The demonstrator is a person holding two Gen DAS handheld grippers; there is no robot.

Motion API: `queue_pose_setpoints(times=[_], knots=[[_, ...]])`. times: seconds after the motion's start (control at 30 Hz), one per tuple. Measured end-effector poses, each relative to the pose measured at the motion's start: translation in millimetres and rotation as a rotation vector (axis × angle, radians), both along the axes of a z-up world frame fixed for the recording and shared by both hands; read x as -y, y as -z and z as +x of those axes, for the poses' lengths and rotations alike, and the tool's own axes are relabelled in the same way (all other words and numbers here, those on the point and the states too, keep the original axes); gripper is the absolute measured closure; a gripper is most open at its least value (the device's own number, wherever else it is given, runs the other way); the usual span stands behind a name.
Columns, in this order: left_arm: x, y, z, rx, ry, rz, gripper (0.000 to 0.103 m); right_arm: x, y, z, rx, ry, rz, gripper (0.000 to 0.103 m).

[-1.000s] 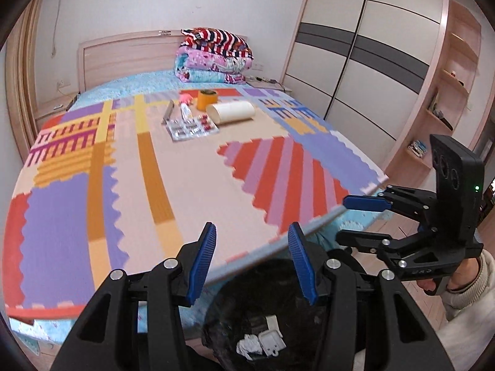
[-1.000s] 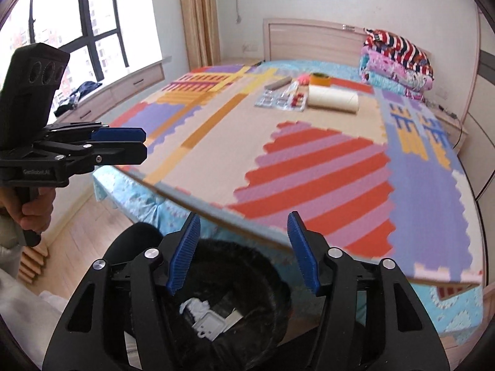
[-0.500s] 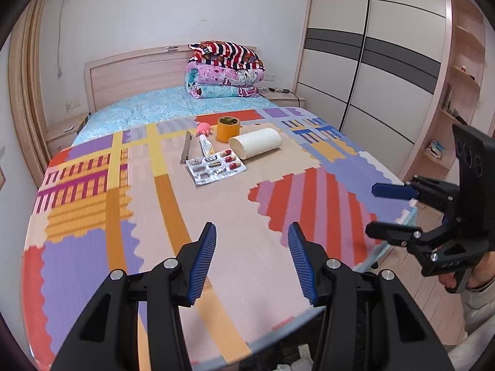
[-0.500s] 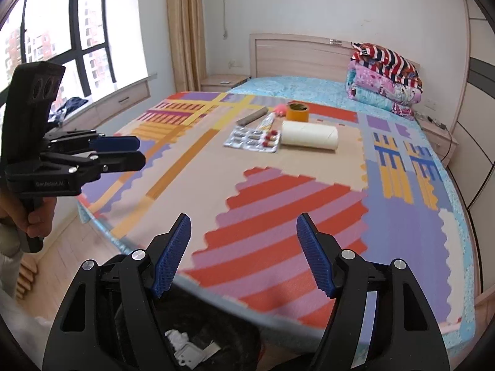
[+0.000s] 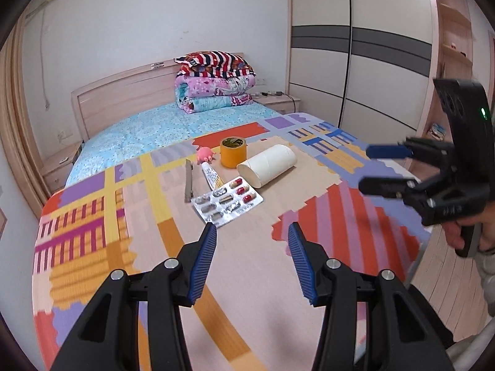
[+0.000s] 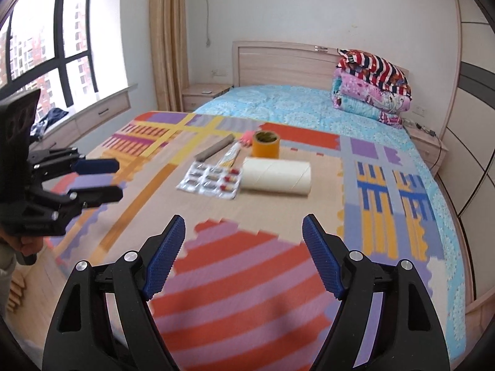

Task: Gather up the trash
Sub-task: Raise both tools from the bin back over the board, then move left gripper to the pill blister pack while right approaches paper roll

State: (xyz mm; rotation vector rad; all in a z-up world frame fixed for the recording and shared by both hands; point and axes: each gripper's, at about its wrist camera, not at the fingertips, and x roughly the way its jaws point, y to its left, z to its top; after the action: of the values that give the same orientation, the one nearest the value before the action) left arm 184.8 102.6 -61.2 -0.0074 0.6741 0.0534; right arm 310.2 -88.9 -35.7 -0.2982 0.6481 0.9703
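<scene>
Small items lie together on the colourful foam mat [image 5: 216, 262] on the bed: a silver pill blister pack [image 5: 227, 204] [image 6: 209, 181], a white cardboard tube [image 5: 267, 169] [image 6: 276, 176], an orange tape roll [image 5: 233, 151] [image 6: 266, 144], a small tube [image 5: 211, 176], a grey stick [image 5: 188, 184] [image 6: 214, 151] and a pink toy [image 5: 205, 154]. My left gripper [image 5: 251, 249] is open and empty, just short of the blister pack. My right gripper [image 6: 243, 239] is open and empty, farther back over the mat. Each gripper shows in the other's view [image 5: 383, 167] [image 6: 94, 179].
Folded quilts [image 5: 215, 82] are stacked at the wooden headboard [image 5: 123, 99]. A wardrobe [image 5: 355, 55] stands to the right of the bed. A window and a low cabinet [image 6: 77, 117] run along the left. Wooden floor shows at the bed's corner [image 5: 433, 272].
Both grippers rose from over the black trash bin at the foot of the bed and moved forward over the mat toward the items. The bin has left both views. The right jaws opened wider.
</scene>
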Motion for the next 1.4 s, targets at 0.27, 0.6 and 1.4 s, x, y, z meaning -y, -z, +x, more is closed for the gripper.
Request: queue_pose_setpoints(times=[0.27,0.6,1.4], knots=[[-18.4,15.3,36.9,-0.043,0.023,0.044,0.056,-39.7,17.4,42.6,-0.013,-0.005,-0.069,0.017],[-34.7,42.8,71.0,-0.104,0.039,0.058,0.067,-66.2,40.5,95.6,-0.123,0.061,-0.067,0.017],[-43.3,72.7,102.6,-0.188,0.062,0.102,0.090,-73.1,69.0,125.3,-0.250,-0.001,-0.041,0.030]])
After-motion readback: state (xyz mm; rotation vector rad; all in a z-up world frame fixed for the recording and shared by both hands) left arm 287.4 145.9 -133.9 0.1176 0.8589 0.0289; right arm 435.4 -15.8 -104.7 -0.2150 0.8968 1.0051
